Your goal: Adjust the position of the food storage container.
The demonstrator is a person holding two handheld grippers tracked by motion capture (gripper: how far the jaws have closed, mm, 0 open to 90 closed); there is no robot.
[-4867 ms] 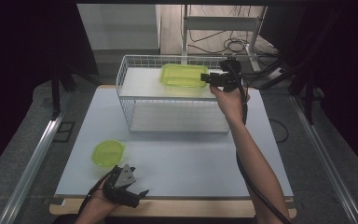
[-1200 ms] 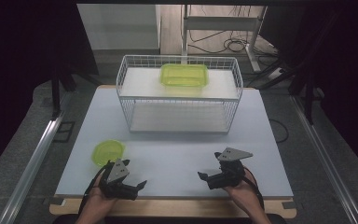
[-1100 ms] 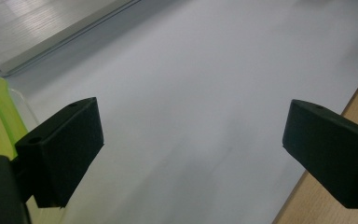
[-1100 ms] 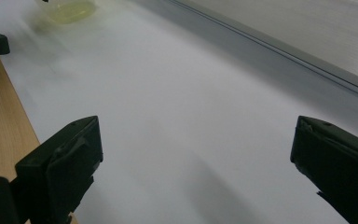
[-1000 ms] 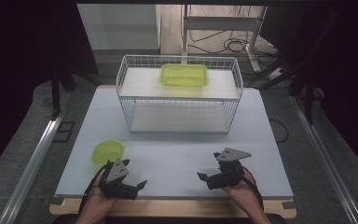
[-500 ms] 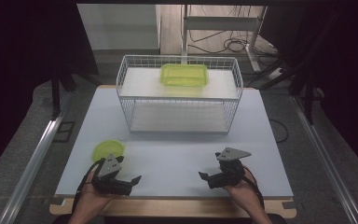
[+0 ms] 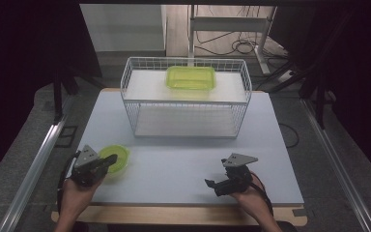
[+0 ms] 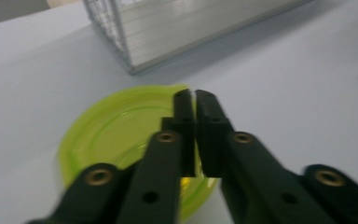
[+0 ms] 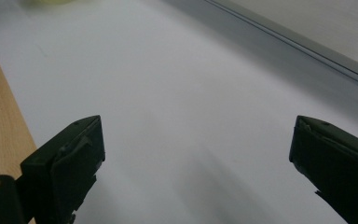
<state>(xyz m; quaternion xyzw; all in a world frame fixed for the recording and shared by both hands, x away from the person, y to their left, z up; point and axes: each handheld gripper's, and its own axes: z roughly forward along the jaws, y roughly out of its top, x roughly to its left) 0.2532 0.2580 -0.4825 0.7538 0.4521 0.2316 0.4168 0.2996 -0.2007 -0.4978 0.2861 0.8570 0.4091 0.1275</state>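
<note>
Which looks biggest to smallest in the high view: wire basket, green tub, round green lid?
1. wire basket
2. green tub
3. round green lid, though it lies nearer the camera, so the gap with the tub is unsure.

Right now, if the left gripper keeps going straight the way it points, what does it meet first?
Probably the round green lid: the left gripper, jaws shut with nothing visibly between them, points over it. Beyond that stands the wire basket. Whether the tips clear the lid is unclear.
</note>
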